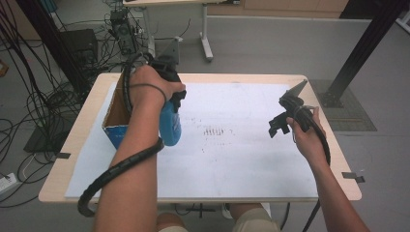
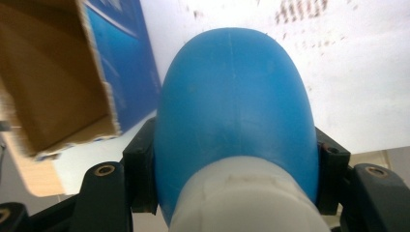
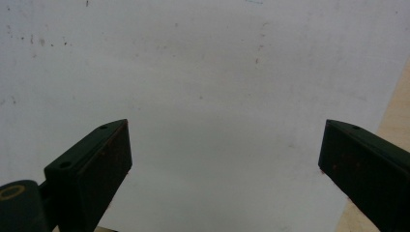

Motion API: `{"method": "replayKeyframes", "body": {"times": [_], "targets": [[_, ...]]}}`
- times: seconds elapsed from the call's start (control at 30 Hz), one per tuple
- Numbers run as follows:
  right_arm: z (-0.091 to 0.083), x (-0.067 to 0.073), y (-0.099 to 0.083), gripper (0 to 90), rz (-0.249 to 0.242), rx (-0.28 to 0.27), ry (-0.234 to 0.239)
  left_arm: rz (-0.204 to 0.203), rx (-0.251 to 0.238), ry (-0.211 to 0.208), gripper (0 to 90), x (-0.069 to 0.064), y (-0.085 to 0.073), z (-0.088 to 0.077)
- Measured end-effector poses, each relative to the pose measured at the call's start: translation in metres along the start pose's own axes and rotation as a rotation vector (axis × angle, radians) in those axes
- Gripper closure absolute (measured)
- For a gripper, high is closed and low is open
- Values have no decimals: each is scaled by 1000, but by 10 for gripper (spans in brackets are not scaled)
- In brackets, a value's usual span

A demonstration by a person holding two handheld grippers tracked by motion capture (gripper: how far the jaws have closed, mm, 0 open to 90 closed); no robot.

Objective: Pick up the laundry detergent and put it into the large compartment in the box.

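Left gripper (image 1: 172, 104) jaws clamp a blue bottle (image 1: 170, 126) beside the box (image 1: 116, 113) at centre left; right gripper (image 1: 279, 124) jaws gape empty

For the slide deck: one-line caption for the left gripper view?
Left gripper clamps blue bottle beside open cardboard box.

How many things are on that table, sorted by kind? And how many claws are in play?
Blue bottle, held in the left claw: 1
Cardboard box, open: 1
White sheet covering the table: 1
Claws, left and right claw: 2
Total: 5
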State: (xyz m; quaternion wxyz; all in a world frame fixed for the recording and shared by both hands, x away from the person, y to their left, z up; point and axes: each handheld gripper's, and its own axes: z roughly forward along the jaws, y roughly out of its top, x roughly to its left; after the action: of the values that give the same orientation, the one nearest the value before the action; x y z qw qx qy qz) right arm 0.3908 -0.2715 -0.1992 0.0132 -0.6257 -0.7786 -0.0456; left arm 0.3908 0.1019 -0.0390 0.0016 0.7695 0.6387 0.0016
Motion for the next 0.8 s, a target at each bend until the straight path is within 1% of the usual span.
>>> {"method": "replayKeyframes", "body": {"times": [0.03,0.07,0.1,0.13,0.17,0.2,0.27,0.3,0.33,0.37,0.4,0.47,0.5,0.53,0.57,0.63,0.67,0.8], "targets": [[0,0,0,49,0,0,0,0,0,0,376,0,0,0],[0,1,0,49,-3,0,2,5,-8,-3,376,2,1,-17],[0,1,0,49,-3,0,2,5,-8,-3,376,2,1,-17],[1,3,0,49,-5,3,-1,6,-13,-4,376,2,1,-23],[1,4,1,49,-6,6,-1,6,-28,-6,376,4,1,-41],[1,5,1,49,-7,5,-6,5,-37,-7,376,4,1,-50],[1,6,2,49,-3,10,-4,-6,-61,-7,376,6,0,-67],[1,7,2,49,-3,10,-6,-6,-61,-7,376,6,0,-67],[1,7,2,49,-3,10,-6,-3,-67,-2,376,7,1,-77],[1,8,2,49,-5,12,-2,-2,-76,6,376,10,2,-94],[1,8,2,49,-5,12,-2,-2,-76,6,376,10,2,-94],[-1,10,2,50,-10,10,-2,-5,-88,12,376,14,3,-107],[-2,10,2,49,-11,5,-2,-10,-97,17,376,20,4,-121],[-3,11,0,49,-10,0,-6,-10,-97,17,376,20,4,-121],[-4,11,0,49,-11,1,-5,-15,-102,16,376,27,5,-130],[-5,11,0,49,-9,2,-3,-26,-111,17,376,35,5,-141],[-5,11,0,49,-9,2,-3,-26,-111,17,376,35,5,-141],[-7,10,-3,49,-12,0,-6,-36,-121,27,376,47,6,-155]]}}
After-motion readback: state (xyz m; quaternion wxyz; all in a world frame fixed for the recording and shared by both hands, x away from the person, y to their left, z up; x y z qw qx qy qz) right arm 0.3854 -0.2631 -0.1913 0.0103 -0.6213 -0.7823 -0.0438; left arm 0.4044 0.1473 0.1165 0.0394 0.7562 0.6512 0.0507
